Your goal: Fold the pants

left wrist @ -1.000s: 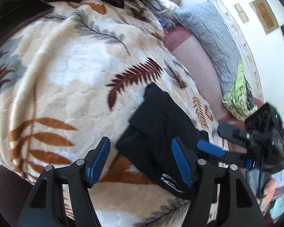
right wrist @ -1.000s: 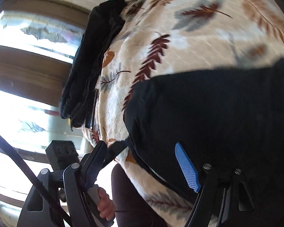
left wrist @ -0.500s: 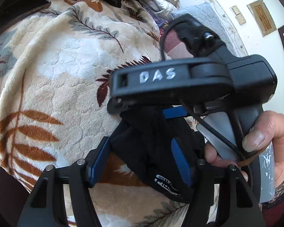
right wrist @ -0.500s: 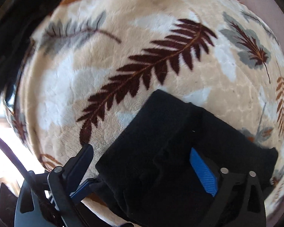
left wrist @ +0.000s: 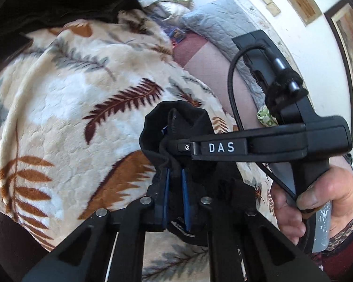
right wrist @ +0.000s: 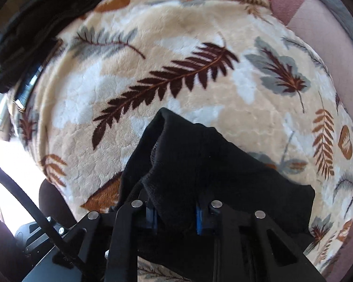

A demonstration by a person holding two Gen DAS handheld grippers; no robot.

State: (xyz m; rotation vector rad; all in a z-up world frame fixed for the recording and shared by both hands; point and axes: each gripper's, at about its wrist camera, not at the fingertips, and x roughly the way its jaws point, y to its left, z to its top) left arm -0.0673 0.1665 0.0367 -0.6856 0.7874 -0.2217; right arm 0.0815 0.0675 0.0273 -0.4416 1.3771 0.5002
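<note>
The black pants [left wrist: 188, 119] are folded into a small bundle on a cream blanket with fern leaves [left wrist: 66, 98]. My left gripper [left wrist: 175, 181] is shut on the near edge of the bundle, black cloth pinched between its blue pads. My right gripper [right wrist: 176, 211] is shut on the same pants [right wrist: 200, 155], with thick cloth filling the gap between its pads. In the left wrist view the right gripper's body marked DAS [left wrist: 247, 145] reaches in from the right, its tips buried in the cloth. The bundle's far end stands up off the blanket.
A pile of dark clothes [right wrist: 35, 16] lies at the blanket's far left edge. A grey quilted pillow [left wrist: 214, 23] and a pink sheet [left wrist: 214, 70] lie beyond the blanket. A green cloth [left wrist: 266, 117] sits by the wall. A hand [left wrist: 317, 199] holds the right gripper.
Both grippers went from open to shut on the pants. The right gripper came in over the bundle beside the left one, and the bundle's end has bunched up off the blanket.
</note>
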